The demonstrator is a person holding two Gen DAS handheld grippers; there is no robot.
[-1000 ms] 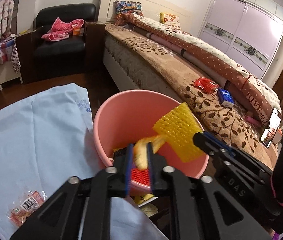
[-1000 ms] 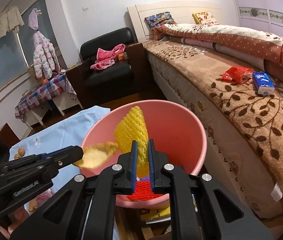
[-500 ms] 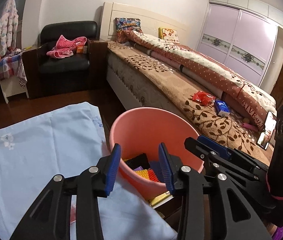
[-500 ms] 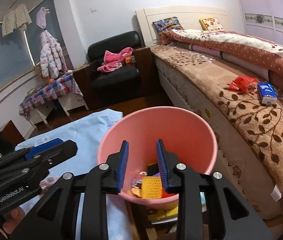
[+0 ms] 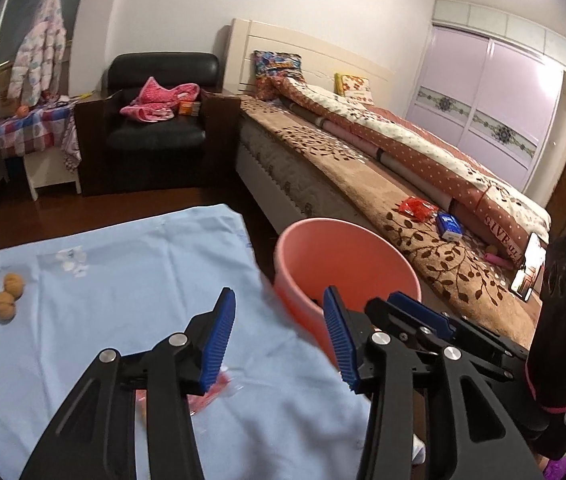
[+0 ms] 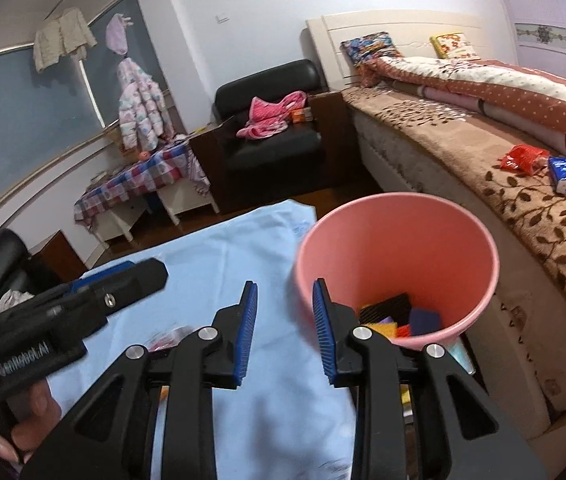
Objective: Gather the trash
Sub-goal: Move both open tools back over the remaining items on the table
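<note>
1. My left claw is empty and its jaws are opening wide. My right claw is spread a little and holds nothing.
2. The trash I want next looks like the red crinkly wrapper on the blue cloth that covers the desk. It lies right under my left claw, partly hidden by one finger.
3. I think the wrapper is very light, thin and slippery. It will bend and crackle. I would pinch it at an edge that sticks up, not press flat on the middle.
4. The cloth is soft, so I could grab a fold of it by mistake. I must go in gently.
5. The pink bin stands just beside the desk, near the bed. It already has yellow, black and blue scraps in the bottom.
6. Two walnuts and some white bits lie far over on the cloth. I cannot tell if they are trash.
7. A red packet and a blue tissue pack lie on the bed, well apart from my claws.
8. My two claws are close together, so they could bump.
</note>
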